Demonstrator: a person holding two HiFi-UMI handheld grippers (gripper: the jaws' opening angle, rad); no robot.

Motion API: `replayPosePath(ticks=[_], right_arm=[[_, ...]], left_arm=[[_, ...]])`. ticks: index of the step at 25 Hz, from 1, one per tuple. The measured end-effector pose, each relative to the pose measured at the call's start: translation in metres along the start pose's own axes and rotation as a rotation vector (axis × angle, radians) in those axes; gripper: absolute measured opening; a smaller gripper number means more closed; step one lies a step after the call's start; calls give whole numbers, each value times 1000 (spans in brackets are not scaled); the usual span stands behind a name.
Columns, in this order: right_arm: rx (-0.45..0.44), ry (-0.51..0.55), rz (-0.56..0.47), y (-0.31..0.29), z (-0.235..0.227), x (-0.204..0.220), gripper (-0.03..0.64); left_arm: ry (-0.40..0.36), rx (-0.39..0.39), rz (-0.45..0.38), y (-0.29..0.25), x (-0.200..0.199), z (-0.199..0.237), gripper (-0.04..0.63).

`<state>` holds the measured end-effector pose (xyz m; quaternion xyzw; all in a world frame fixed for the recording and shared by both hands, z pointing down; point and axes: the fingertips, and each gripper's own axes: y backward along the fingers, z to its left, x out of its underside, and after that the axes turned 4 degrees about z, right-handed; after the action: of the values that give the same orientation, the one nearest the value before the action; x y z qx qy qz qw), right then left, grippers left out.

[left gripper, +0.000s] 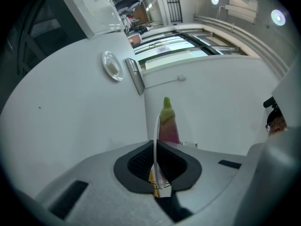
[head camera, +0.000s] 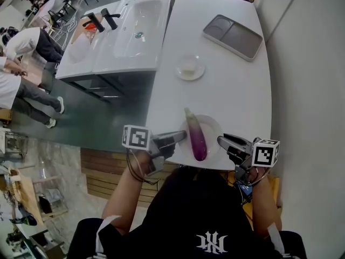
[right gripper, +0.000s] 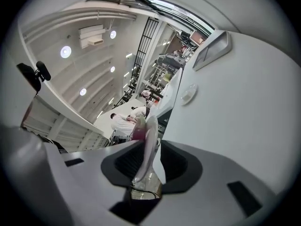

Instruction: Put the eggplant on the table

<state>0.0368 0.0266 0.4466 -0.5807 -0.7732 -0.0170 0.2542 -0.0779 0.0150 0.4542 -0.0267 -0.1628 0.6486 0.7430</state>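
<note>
A purple eggplant point(head camera: 197, 136) with a green stem lies on a white plate point(head camera: 213, 124) at the near edge of the white table point(head camera: 226, 85). My left gripper point(head camera: 180, 137) is at the plate's left side, shut on its rim. In the left gripper view the thin plate rim point(left gripper: 155, 140) stands pinched between the jaws of the left gripper point(left gripper: 156, 149), with the eggplant point(left gripper: 168, 121) just beyond. My right gripper point(head camera: 223, 144) is at the plate's right side. Its jaws stand apart in the right gripper view, and the plate rim point(right gripper: 149, 142) passes loosely between them on the right gripper point(right gripper: 153, 152).
A small saucer point(head camera: 190, 68) sits mid-table and a grey tray point(head camera: 233, 36) lies at the far right. A white sink unit point(head camera: 121, 34) adjoins the table's left side. A wall runs along the right. People stand far left.
</note>
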Motion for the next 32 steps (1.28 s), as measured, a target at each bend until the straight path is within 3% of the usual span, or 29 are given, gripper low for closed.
replayPosePath(ticks=[10,21,25,32], right_arm=[[45,-48,-6,-4,-29,-27,37],[23,-141,-77,-4,-66,-57,17],[87,-185,-70,-9,-87,-60,18],[208,-165,-2,-23,-126,-63,18]], left_arm=[[28,0,10,-25,-29,14,14],[62,-17,39,-52,-51,36,14],[67,-44,60,-60,-60,52,14],[70,-115,100,-73,-72,88,15]])
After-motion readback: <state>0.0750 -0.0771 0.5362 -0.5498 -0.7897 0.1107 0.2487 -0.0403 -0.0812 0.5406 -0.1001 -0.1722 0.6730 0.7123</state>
